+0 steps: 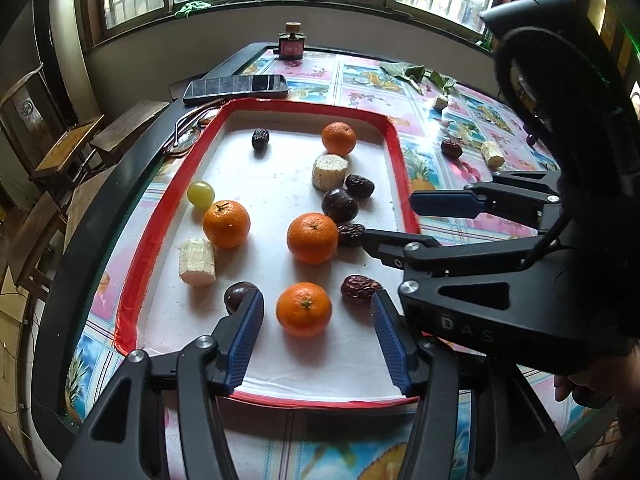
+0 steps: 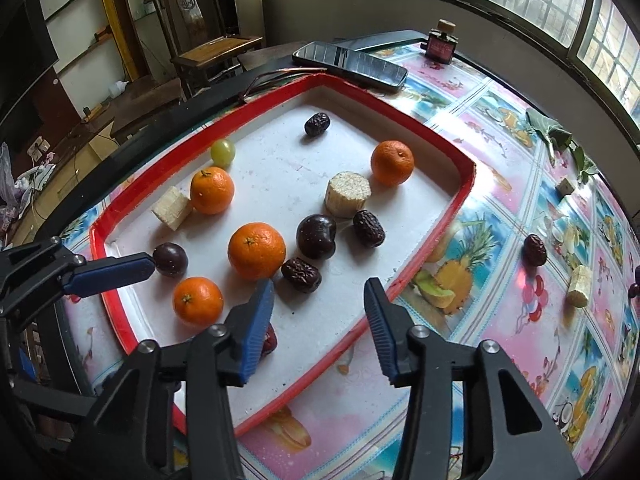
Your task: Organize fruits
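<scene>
Red-rimmed tray (image 1: 401, 168) of oranges (image 1: 313, 237), dates (image 1: 360, 289)

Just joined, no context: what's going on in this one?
A person with two handheld grippers is sorting fruit into a red-rimmed tray. Both grippers are open and empty: the left gripper is around the nearest orange, the right gripper is over the tray's near edge. The tray already holds four oranges, dates, dark fruits, a grape and two pale cut chunks. One date and a chunk are out on the table.
</scene>
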Available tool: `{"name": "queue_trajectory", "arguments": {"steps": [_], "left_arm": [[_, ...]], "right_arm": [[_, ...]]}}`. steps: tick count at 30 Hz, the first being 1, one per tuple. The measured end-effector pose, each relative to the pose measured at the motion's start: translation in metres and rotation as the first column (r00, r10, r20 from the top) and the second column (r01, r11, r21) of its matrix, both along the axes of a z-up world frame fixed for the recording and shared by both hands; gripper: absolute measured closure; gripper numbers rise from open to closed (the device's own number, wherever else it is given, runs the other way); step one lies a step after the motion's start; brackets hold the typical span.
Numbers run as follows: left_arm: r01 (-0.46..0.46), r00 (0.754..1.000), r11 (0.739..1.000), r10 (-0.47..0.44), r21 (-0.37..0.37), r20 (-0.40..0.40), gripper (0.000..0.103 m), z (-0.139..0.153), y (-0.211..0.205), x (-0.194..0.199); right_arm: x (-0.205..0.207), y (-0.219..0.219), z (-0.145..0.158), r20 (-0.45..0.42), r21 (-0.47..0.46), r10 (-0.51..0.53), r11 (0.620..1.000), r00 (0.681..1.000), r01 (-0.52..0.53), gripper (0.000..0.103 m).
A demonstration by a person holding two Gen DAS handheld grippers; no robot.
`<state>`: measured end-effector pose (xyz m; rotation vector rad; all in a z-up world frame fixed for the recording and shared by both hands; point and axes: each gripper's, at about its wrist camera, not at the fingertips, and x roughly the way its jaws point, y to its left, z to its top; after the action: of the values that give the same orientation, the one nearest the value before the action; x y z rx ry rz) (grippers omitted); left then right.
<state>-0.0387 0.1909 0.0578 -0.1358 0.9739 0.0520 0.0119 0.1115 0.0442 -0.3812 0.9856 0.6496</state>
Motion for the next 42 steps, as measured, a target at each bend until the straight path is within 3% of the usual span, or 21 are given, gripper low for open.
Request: {"name": "queue_trajectory", "arguments": {"steps": [14, 26, 34, 38, 42], "left_arm": [[0.058, 0.997, 0.998, -0.058, 0.001, 0.047, 0.036, 0.017, -0.055, -0.001], [0.092, 0.994, 0.996, -0.093, 0.02, 0.062, 0.026, 0.015, -0.116, -0.005], [-0.024, 0.992, 0.999, 0.019, 0.037, 0.124, 0.025, 0.02, -0.109, -0.027], [-0.12, 0.984, 0.992, 0.112, 0.049, 0.142, 0.024, 0.024, -0.089, -0.036], [-0.229, 0.965, 0.973, 0.225, 0.014, 0.132, 0.024, 0.025, -0.057, -0.044]], "right_arm": [[-0.013, -0.085, 0.025, -0.007, 0.081, -0.129, 0.988, 0.992, 0.129, 0.032], [-0.023, -0.177, 0.017, -0.066, 0.099, -0.263, 0.958, 0.962, 0.269, 0.022], [-0.038, -0.201, 0.011, -0.102, 0.125, -0.299, 0.942, 0.949, 0.311, 0.018], [-0.043, -0.192, 0.007, -0.104, 0.114, -0.283, 0.949, 0.953, 0.294, 0.016], [-0.047, -0.17, 0.003, -0.1, 0.082, -0.251, 0.962, 0.963, 0.26, 0.015]]}}
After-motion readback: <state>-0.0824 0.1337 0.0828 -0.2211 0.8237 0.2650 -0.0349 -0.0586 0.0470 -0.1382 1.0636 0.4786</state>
